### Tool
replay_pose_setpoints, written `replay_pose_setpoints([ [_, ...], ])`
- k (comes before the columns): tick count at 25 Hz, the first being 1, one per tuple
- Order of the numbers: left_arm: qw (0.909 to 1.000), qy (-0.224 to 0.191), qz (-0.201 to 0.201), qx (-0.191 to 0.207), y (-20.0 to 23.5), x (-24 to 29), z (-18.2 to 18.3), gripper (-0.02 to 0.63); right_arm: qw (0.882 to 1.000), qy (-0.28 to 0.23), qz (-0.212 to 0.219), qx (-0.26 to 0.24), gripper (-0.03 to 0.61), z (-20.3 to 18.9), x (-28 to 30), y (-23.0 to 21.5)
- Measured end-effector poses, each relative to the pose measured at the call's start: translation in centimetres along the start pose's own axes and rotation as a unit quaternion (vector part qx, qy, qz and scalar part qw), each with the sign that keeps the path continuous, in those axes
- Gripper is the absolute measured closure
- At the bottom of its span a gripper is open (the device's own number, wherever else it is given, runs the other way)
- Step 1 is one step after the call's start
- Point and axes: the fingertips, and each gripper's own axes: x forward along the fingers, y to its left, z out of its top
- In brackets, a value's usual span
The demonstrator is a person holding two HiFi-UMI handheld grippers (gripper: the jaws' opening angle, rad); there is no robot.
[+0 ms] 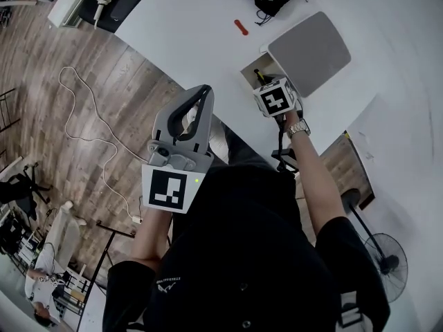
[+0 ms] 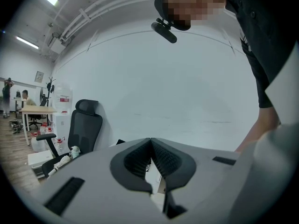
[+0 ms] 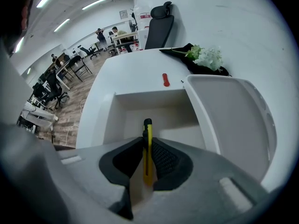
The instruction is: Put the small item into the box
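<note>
Yellow utility knife (image 3: 147, 126) was clamped between the jaws of the right gripper (image 3: 148, 144), its tip above the open white box (image 3: 149, 98) on the table (image 3: 131, 69). Right arm reached forward. Left gripper (image 2: 151, 143) was held near the chest, jaws together and empty.

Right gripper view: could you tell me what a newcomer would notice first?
The right gripper clamps a yellow utility knife, pointing into the open white box, its lid lying open alongside. A small red item lies on the table beyond; the left gripper is shut, empty.
</note>
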Motion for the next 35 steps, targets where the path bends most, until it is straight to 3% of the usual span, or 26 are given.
replay_pose_setpoints([
  [13, 1.0, -0.002, 0.004, -0.001, 0.0, -0.3, -0.1, 0.609, 1.0, 0.0, 0.011, -0.012, 0.505, 0.0, 0.1, 0.5],
  [24, 1.0, -0.005, -0.007, -0.002, -0.1, 0.1, -0.1, 0.609, 1.0, -0.027, -0.01, 0.006, 0.497, 0.3, -1.2, -0.8],
  [35, 0.9987, -0.006, -0.05, 0.01, -1.0, -0.3, 0.4, 0.609, 0.993, -0.091, -0.027, 0.073, 0.508, 0.9, -5.2, -0.1],
])
